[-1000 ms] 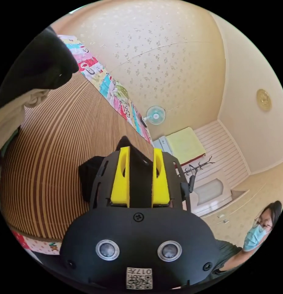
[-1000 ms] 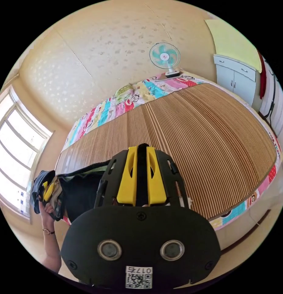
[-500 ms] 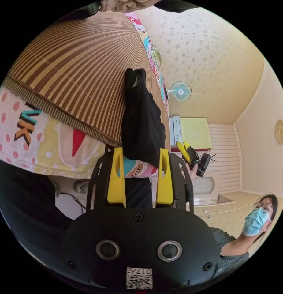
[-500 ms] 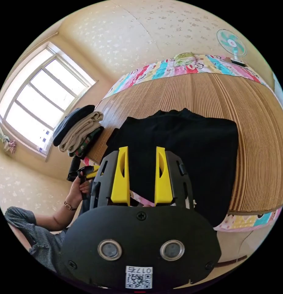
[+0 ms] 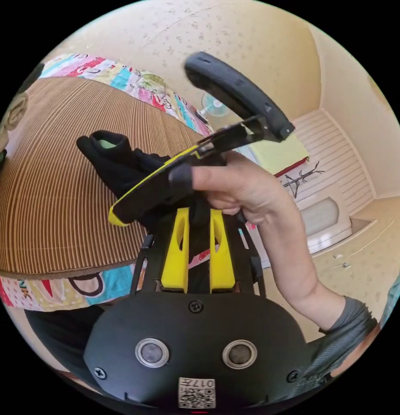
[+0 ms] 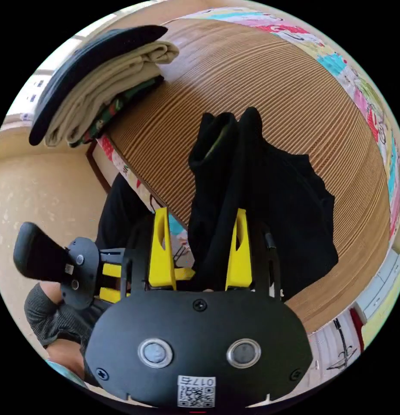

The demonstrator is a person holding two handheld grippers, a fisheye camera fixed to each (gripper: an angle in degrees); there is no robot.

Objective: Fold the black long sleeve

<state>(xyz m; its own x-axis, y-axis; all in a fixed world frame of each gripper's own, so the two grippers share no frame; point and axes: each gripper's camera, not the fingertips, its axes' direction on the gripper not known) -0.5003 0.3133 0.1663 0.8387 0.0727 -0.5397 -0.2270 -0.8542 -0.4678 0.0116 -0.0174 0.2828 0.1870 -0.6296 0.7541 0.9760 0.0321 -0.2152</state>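
Note:
The black long sleeve [image 5: 117, 158] lies bunched on the bamboo mat [image 5: 57, 207], with one end running down over the bed's edge. My left gripper [image 5: 199, 212] has its jaws close together with that black cloth pinched between them. A hand [image 5: 243, 190] holds my right gripper [image 5: 122, 209] slanted just above the left one. In the right gripper view the long sleeve [image 6: 234, 173] rises in a folded ridge. My right gripper [image 6: 200, 212] stands open with the ridge between its wide jaws. The left gripper [image 6: 178, 279] sits low beside it.
A stack of folded clothes [image 6: 100, 86] rests at the mat's near corner [image 6: 135, 125]. A patterned quilt [image 5: 57, 289] hangs below the mat edge. A fan [image 5: 212, 103] and a cabinet [image 5: 277, 155] stand by the far wall. The person's sleeve [image 6: 48, 320] is close.
The long sleeve, spread flat half a second ago, is now gathered into a ridge. My left jaws have narrowed onto the cloth. The right gripper has come right beside the left one.

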